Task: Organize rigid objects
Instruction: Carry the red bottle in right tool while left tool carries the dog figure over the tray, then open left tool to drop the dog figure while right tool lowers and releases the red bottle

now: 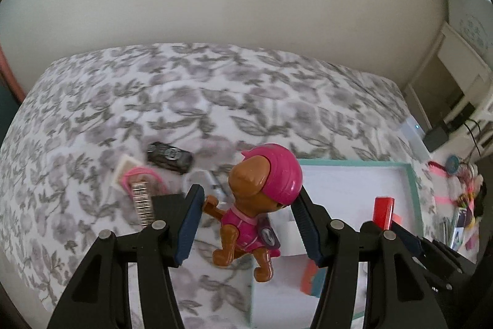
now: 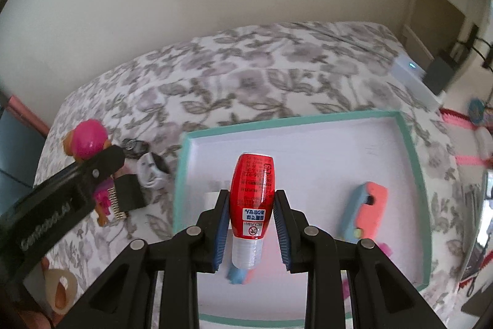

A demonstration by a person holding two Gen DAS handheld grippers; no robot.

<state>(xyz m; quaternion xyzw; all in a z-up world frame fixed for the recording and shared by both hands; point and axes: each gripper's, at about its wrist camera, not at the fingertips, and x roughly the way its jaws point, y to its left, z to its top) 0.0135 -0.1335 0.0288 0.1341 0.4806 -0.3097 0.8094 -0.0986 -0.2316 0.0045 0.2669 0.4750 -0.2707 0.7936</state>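
Observation:
My left gripper (image 1: pixel 248 218) holds a brown toy dog with a pink helmet (image 1: pixel 257 205) between its jaws, above the bed beside the left edge of a teal-rimmed white tray (image 1: pixel 411 184). The dog touches the right pad; a gap shows at the left pad. My right gripper (image 2: pixel 251 228) is shut on a red bottle with a clear cap (image 2: pixel 253 199), held over the tray (image 2: pixel 409 150). The left gripper and dog (image 2: pixel 87 141) also show in the right wrist view. The red bottle (image 1: pixel 383 211) shows in the left wrist view.
On the floral bedspread (image 1: pixel 185 100) lie a black car key (image 1: pixel 169 157), a pink-handled comb (image 1: pixel 142 199) and a white card. In the tray lies a coral and blue toy (image 2: pixel 365 207). Cluttered items lie right of the tray (image 1: pixel 462 190). A white device (image 2: pixel 414 76) sits at the bed's edge.

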